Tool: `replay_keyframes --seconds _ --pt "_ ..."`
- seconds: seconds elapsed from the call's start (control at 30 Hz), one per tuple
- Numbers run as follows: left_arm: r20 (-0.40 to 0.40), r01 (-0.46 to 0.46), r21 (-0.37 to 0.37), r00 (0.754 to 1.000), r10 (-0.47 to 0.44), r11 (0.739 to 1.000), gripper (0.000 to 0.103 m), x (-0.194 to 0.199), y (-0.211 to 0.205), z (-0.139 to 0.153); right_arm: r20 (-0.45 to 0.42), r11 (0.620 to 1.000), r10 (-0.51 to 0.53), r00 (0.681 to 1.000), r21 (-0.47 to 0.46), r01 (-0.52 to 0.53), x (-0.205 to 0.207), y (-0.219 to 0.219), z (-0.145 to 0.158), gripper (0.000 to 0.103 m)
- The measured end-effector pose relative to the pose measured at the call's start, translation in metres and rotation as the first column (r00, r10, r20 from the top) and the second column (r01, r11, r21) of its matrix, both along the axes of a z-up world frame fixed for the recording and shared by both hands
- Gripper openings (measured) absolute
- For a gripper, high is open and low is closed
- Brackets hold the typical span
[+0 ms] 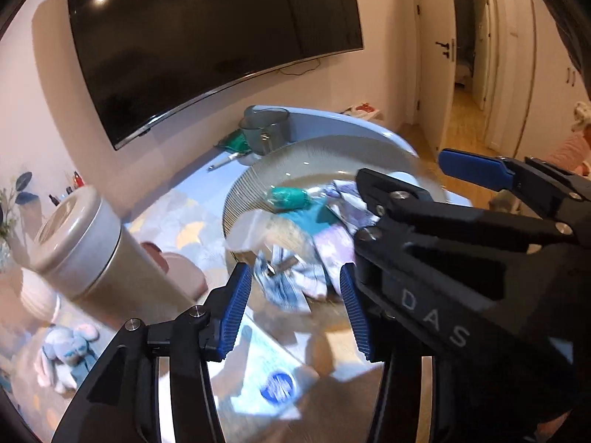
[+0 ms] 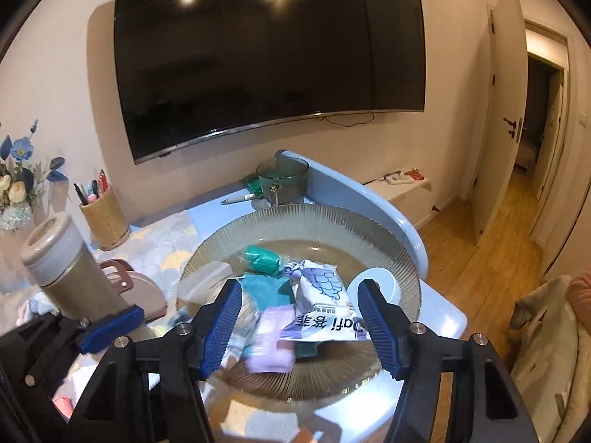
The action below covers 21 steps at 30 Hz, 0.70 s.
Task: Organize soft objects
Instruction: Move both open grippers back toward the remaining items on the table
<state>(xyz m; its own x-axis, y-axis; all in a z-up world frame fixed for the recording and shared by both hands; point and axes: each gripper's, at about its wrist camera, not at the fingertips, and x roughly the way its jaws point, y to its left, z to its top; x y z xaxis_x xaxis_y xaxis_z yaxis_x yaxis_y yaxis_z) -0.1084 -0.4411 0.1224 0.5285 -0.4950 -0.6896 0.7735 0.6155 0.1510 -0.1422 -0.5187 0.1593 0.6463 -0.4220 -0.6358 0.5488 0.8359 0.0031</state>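
Note:
A large ribbed glass bowl point(image 2: 332, 221) on the blue table holds several soft packets: a green roll point(image 2: 262, 256), a teal cloth point(image 2: 264, 291), a white and purple pouch point(image 2: 325, 306) and a lilac packet point(image 2: 271, 336). My right gripper point(image 2: 301, 328) is open above the bowl, its jaws either side of the packets. My left gripper point(image 1: 295, 306) is open over the bowl's near side, above a blurred blue-white packet point(image 1: 284, 284). The bowl's rim point(image 1: 243, 188) and the green roll point(image 1: 290, 197) show in the left wrist view. The right gripper point(image 1: 417, 181) reaches in from the right there.
A beige canister point(image 1: 88, 247) and a pink lidded box point(image 2: 136, 288) stand left of the bowl. A blue plush toy point(image 1: 68, 350) lies at the near left. A bamboo pen holder point(image 2: 103, 217), a grey glass cup point(image 2: 286, 179) and flowers point(image 2: 16, 177) stand behind. A wall TV hangs above.

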Motion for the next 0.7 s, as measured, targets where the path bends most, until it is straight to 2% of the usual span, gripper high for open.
replay_keyframes --seconds 0.13,0.4,0.6,0.67,0.7 --pt "0.002 0.020 -0.025 1.000 -0.020 0.999 0.048 -0.021 0.024 0.012 0.021 1.000 0.022 1.000 0.006 -0.022 -0.018 0.020 0.012 0.063" --pt "0.049 -0.013 -0.060 0.999 0.016 0.998 0.048 -0.056 0.102 0.020 0.027 0.991 0.115 0.993 -0.072 -0.113 -0.042 0.085 0.033 0.065" --pt "0.087 -0.096 -0.077 0.991 0.103 0.992 0.048 -0.063 0.176 0.024 0.024 0.971 0.199 0.980 -0.141 -0.194 -0.049 0.145 0.039 0.067" --pt "0.098 -0.156 -0.072 0.982 0.162 0.985 0.049 -0.059 0.206 0.021 0.025 0.965 0.225 0.974 -0.146 -0.219 -0.050 0.161 0.038 0.073" --pt "0.097 -0.189 -0.068 0.976 0.195 0.980 0.053 -0.056 0.221 0.019 0.027 0.960 0.246 0.969 -0.146 -0.239 -0.048 0.173 0.037 0.077"
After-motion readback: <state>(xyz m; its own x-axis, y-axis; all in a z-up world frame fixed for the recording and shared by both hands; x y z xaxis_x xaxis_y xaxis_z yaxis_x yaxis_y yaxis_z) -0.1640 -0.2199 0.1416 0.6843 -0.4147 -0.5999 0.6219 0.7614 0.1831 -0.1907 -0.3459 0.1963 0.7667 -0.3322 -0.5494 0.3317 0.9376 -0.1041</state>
